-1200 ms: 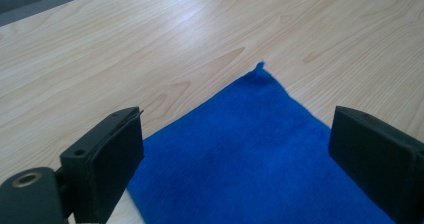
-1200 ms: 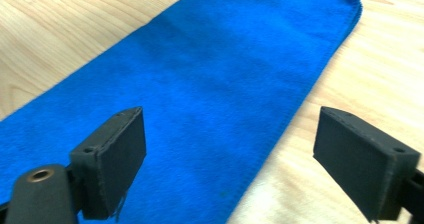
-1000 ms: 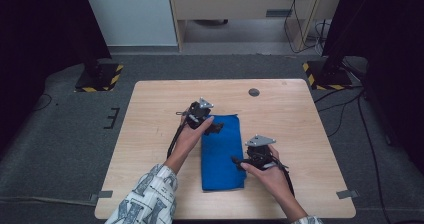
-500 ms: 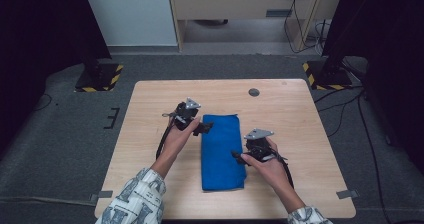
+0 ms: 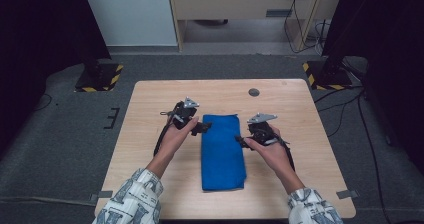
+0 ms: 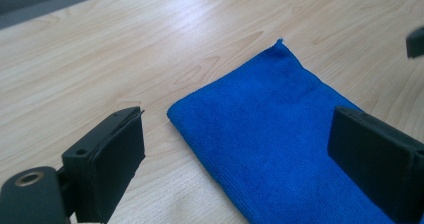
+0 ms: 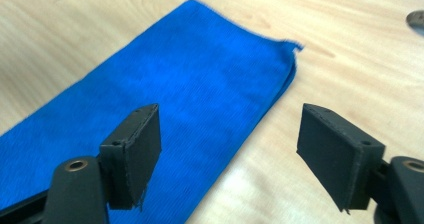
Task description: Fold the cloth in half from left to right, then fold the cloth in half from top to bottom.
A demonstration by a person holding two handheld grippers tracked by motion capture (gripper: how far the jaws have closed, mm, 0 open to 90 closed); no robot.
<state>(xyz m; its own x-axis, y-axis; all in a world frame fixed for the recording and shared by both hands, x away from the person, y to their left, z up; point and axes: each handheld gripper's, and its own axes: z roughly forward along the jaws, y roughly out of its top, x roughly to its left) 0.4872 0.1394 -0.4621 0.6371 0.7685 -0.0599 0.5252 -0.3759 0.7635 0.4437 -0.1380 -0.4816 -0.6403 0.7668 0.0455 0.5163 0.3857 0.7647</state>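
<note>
A blue cloth (image 5: 222, 151), folded into a long strip, lies flat on the middle of the wooden table (image 5: 150, 184). My left gripper (image 5: 204, 128) hovers at the cloth's far left corner with its jaws open. In the left gripper view, the cloth (image 6: 280, 134) lies below the left gripper (image 6: 245, 154), untouched. My right gripper (image 5: 241, 142) sits at the cloth's right edge, open. Its jaws have just been closing, with nothing pinched. In the right gripper view, the cloth's (image 7: 190, 99) long edge lies under the right gripper (image 7: 235, 154).
A small dark round disc (image 5: 254, 92) sits in the tabletop beyond the cloth. Yellow-and-black striped stand bases (image 5: 100, 79) rest on the floor off both far corners. A white cabinet (image 5: 130, 14) stands behind the table.
The left gripper has shifted left from over the cloth's far end to its left corner. The right gripper has moved farther up the cloth's right edge. The cloth has not moved.
</note>
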